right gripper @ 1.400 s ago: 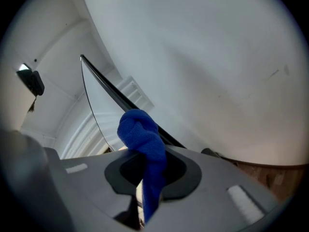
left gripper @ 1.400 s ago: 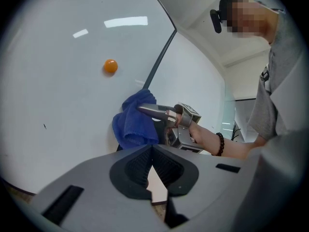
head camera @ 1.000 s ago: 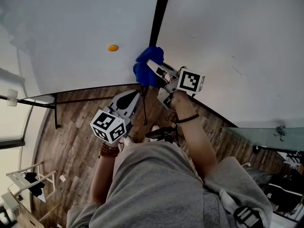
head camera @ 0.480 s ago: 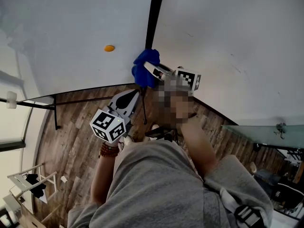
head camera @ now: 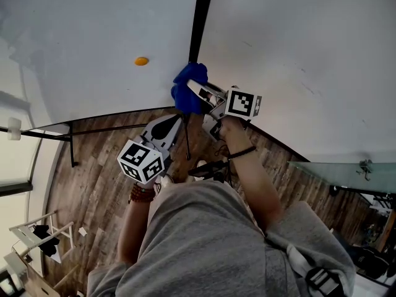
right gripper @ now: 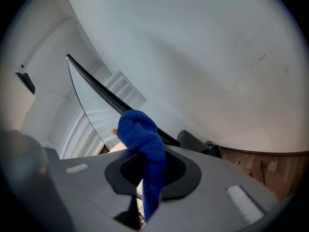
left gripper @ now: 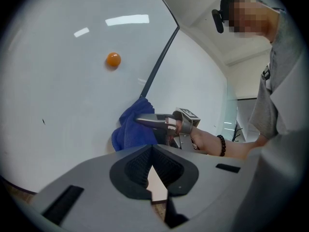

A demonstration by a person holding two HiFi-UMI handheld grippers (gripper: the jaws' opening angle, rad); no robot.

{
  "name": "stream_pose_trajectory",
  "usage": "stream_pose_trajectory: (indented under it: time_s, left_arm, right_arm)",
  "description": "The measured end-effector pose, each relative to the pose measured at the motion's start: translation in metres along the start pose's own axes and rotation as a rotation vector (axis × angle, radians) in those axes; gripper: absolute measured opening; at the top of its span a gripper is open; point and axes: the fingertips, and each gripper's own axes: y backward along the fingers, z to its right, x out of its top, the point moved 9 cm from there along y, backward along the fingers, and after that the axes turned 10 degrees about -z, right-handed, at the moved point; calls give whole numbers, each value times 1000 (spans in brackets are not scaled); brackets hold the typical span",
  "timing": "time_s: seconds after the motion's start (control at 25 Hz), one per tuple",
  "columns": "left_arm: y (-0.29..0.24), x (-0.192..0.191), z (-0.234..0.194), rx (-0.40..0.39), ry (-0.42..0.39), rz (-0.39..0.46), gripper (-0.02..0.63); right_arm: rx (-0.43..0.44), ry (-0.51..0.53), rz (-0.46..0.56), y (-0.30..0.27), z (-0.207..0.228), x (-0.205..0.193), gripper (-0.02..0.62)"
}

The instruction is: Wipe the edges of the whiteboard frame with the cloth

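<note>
whiteboard frame (head camera: 200,17): cut off at top | cloth (head camera: 185,93): hides frame's lower stretch

Orange dot (head camera: 142,60), poss. magnet; wood floor (head camera: 93,184) below.

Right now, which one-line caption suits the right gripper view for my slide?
Right gripper shut on the blue cloth, held at the whiteboard's black frame.

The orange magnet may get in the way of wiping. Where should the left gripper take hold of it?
Probably by its round rim, coming straight at the whiteboard. The orange magnet sits flat against it, so only its sides offer a hold. The left gripper is shut and empty, so open it first.
</note>
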Motion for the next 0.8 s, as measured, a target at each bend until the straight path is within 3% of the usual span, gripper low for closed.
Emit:
stream_pose_trajectory:
  time_s: [0.28,0.4,0.8]
  left_arm:
    - [-5,1,1,-10,1,-4,8]
    - [-3,1,3,-5,-3,-3,8]
    - [6,-8,-3,35,17,-4,8]
  right_arm:
    - [-85,-29,-35,-5,9,-12,60]
    - [-48,-108,16,-4,17,-17,60]
    - [-7,-155,44,-4,23,-17,60]
